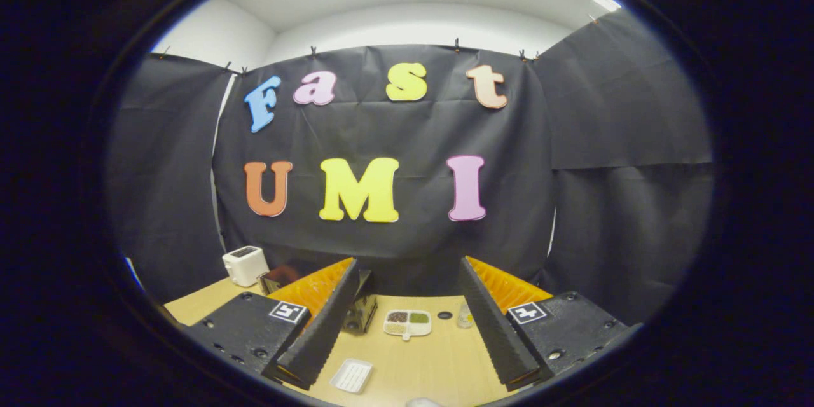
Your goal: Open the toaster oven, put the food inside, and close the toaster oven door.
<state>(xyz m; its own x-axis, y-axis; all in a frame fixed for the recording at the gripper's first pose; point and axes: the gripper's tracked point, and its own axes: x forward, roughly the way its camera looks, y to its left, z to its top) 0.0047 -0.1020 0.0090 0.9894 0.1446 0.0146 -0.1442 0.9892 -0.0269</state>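
Note:
My gripper is held high above a wooden table, open, with nothing between its fingers. A dark boxy toaster oven stands on the table, mostly hidden behind the left finger; I cannot tell how its door stands. Just right of it, in the gap between the fingers, lies a white divided tray of food with brown and green portions.
A white pop-up toaster stands at the table's far left. An empty white tray lies nearer me. A small bottle and a dark round spot sit beside the right finger. Black cloth walls surround the table.

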